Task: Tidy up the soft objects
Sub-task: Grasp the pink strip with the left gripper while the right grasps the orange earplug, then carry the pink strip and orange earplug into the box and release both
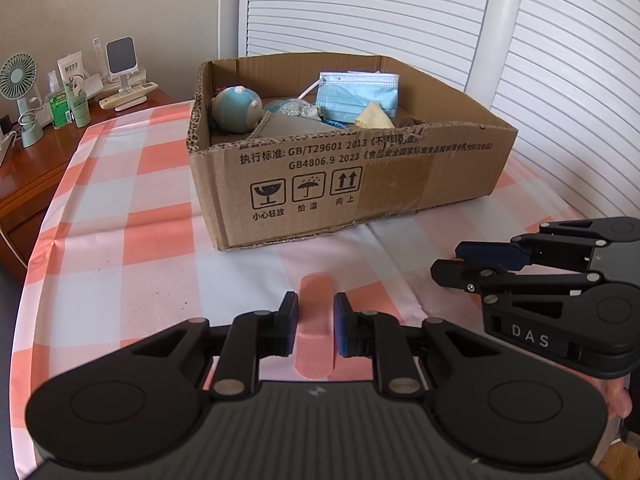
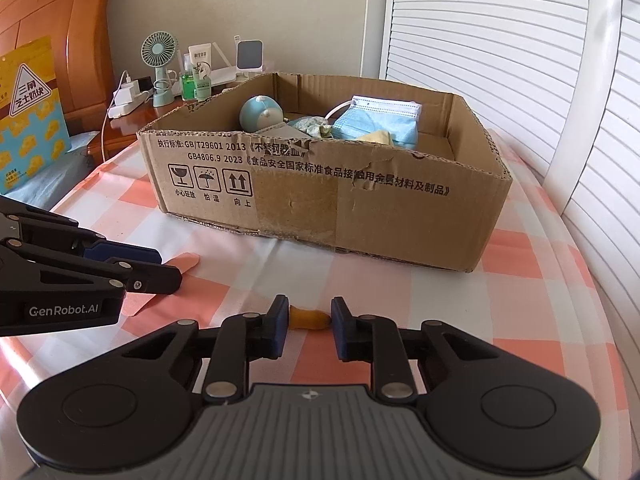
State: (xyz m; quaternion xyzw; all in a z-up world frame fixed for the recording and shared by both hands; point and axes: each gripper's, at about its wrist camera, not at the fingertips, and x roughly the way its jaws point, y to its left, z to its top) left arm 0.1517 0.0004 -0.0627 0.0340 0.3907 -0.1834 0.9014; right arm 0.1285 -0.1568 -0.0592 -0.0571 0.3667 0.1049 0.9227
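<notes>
1. Right now: the left gripper (image 1: 316,326) has its jaws apart, straddling a pink foam strip (image 1: 315,334) that lies flat on the checked tablecloth (image 1: 132,216) near the table's near edge. There are gaps between the pads and the strip on both sides, so no contact.
2. The right gripper (image 2: 308,326) also has its jaws apart, with a small orange-brown soft piece (image 2: 308,318) lying crosswise between the fingertips on the cloth. Whether the tips touch it I cannot tell.
3. The grippers sit side by side, near each other. In the left wrist view the right gripper comes in from the right edge, with its fingers seen edge-on.
4. The cardboard box (image 1: 400,184) sits open-topped toward the far side of the table, behind both grippers and well apart from both loose pieces.
5. Box contents: a round blue-and-grey plush toy (image 1: 236,108) against the left wall, blue face masks (image 1: 358,94) leaning at the back, a yellow cloth (image 1: 374,120) in front of the masks, a grey fabric piece (image 1: 292,128) by the front wall, and a pale blue patterned item (image 1: 294,109) between toy and masks.
6. A wooden nightstand (image 1: 36,168) stands beyond the table's left edge, holding a mint desk fan (image 1: 18,92), a green bottle (image 1: 58,110) and a remote (image 1: 126,94).
</notes>
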